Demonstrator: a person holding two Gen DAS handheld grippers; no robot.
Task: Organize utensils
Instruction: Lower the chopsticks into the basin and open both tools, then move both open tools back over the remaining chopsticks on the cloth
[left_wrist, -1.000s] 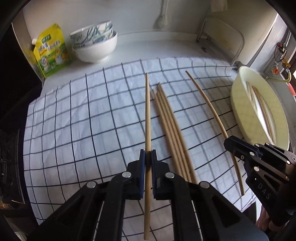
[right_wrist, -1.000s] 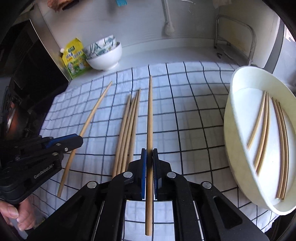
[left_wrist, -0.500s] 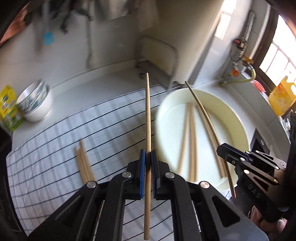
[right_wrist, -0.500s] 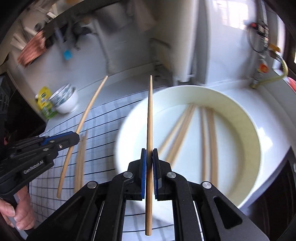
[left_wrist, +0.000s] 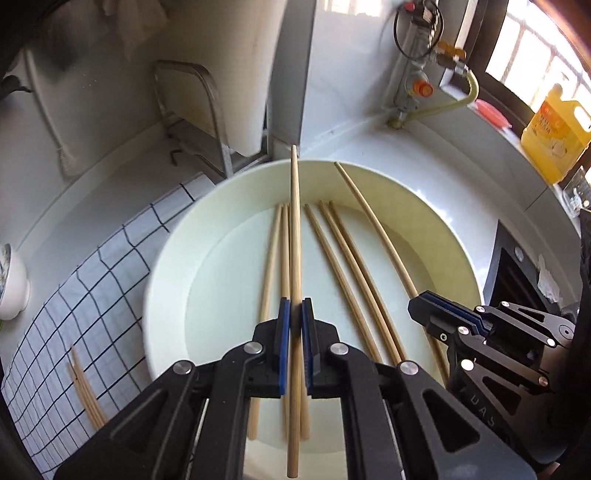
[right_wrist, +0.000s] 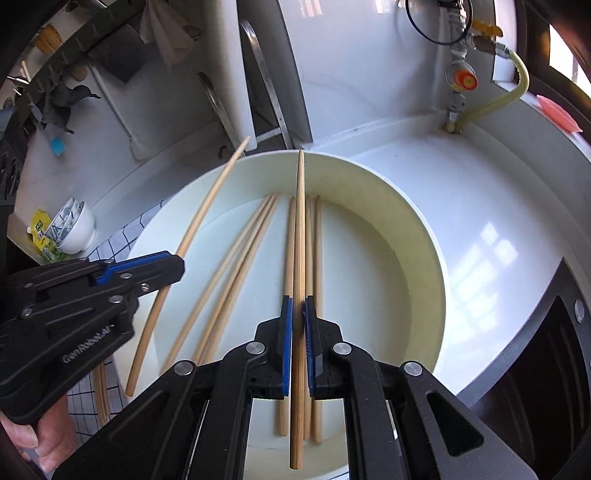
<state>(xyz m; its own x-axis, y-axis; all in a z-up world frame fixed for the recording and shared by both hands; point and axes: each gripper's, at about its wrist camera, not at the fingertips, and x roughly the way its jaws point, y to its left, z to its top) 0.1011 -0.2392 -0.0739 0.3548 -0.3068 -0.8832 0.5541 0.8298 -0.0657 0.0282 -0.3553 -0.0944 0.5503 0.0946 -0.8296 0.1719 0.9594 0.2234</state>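
The left gripper (left_wrist: 294, 317) is clamped on a long, pale wooden chopstick (left_wrist: 294, 229), which points away over a wide, shallow cream-white round basin (left_wrist: 166, 258). The right gripper (right_wrist: 298, 314) pinches a second wooden chopstick (right_wrist: 300, 236) the same way, above the same basin. Five loose wooden chopsticks (left_wrist: 347, 269) lie on the basin's flat bottom, running near to far, some side by side. The basin sits on a white countertop (right_wrist: 480, 206), its left edge beside a white cloth with a black grid (left_wrist: 92, 288). A few more chopsticks on the cloth (left_wrist: 86, 395) lie at the near left. A white patterned bowl (right_wrist: 74, 229) stands at the far left.
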